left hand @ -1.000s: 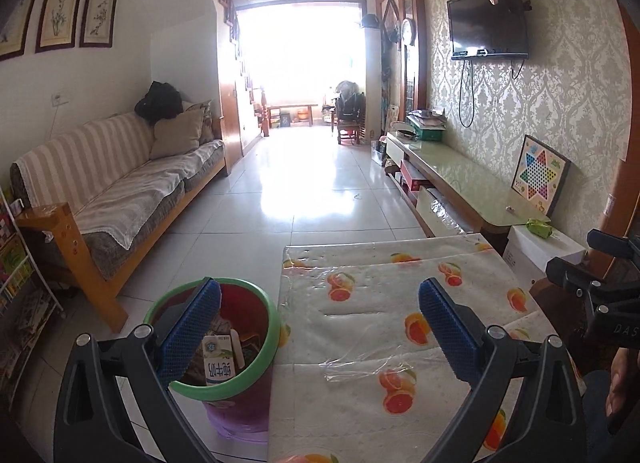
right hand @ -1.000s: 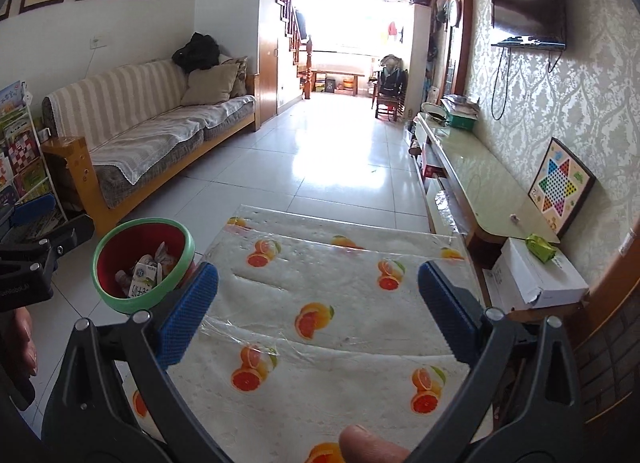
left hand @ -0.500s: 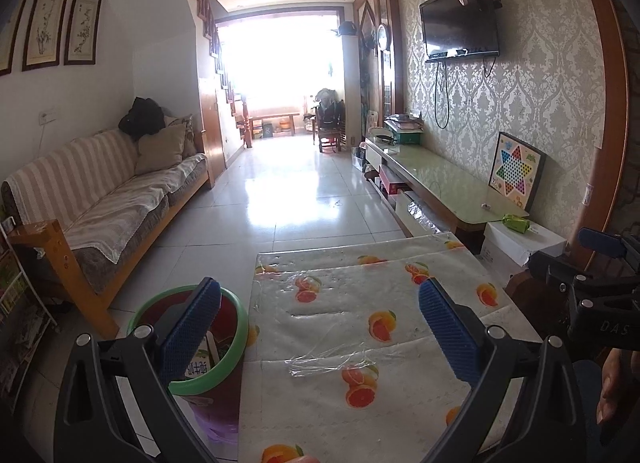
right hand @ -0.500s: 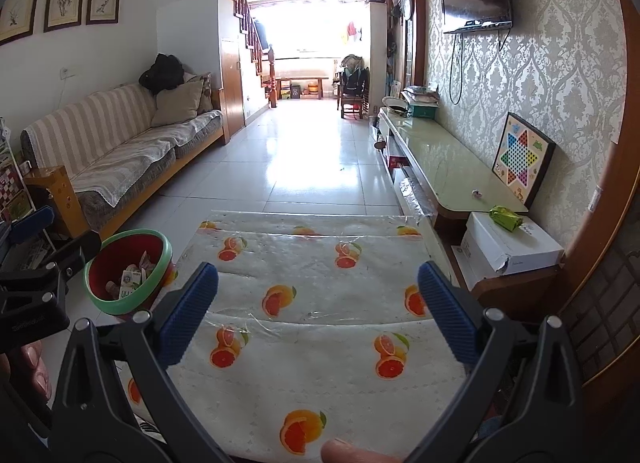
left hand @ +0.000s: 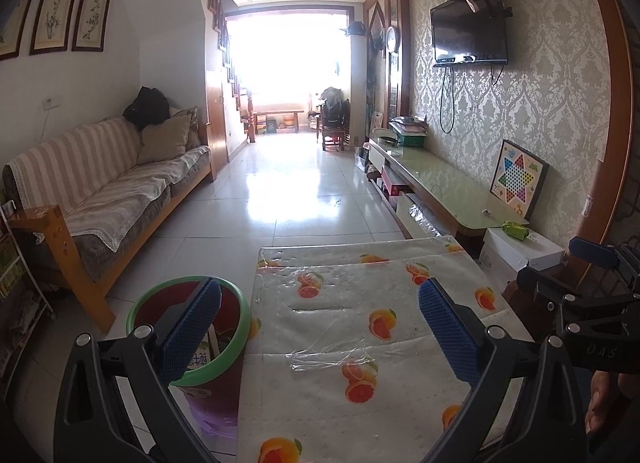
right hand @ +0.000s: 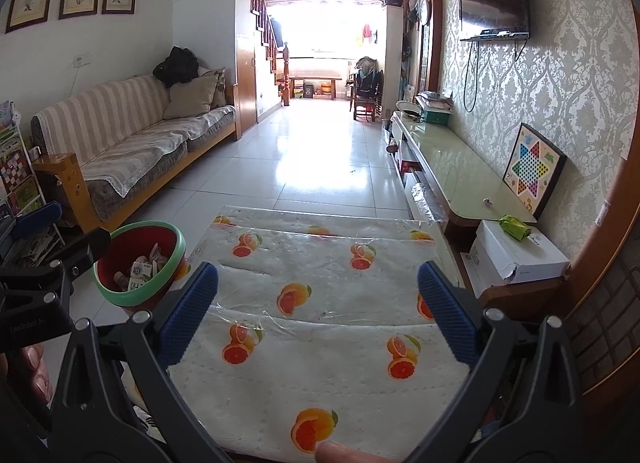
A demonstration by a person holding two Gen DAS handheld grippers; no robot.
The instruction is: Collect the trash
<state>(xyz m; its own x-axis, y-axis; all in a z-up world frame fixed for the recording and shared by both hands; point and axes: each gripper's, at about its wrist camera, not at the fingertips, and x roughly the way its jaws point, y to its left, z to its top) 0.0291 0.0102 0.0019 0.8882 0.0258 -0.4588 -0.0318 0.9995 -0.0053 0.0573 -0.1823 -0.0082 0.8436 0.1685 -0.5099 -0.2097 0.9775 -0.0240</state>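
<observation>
Both grippers held over a bench (right hand: 320,375) covered with an orange-print cloth under clear plastic film. Left gripper (left hand: 320,327) wide open, nothing between its blue pads; right gripper (right hand: 318,309) wide open too, empty.

Trash sits in a red bin with green rim (right hand: 140,263), on the floor just beside the bench's left edge. In the left wrist view the bin (left hand: 236,327) is low and left, partly behind the left finger's blue pad (left hand: 192,331); the finger overlaps the bin opening, height above it can't be told. In the right wrist view the bin is off to the left of the right gripper, outside the span of its fingers, with the left gripper's black frame (right hand: 44,283) between camera and bin.

Inside the bin: a white carton with green print (right hand: 140,275), standing roughly upright and leaning a little, long axis near vertical, top toward the bin mouth. In the left wrist view the carton (left hand: 200,359) shows only as a sliver beside the pad. Other crumpled wrappers (right hand: 158,255) lie around it, orientation unclear.

Bench top carries only the cloth and a wrinkled patch of film (left hand: 320,359) near the middle. Bin opening faces up, bin upright.

Right gripper's frame (left hand: 592,303) visible at the right edge of the left view, well apart from the bin.
</observation>
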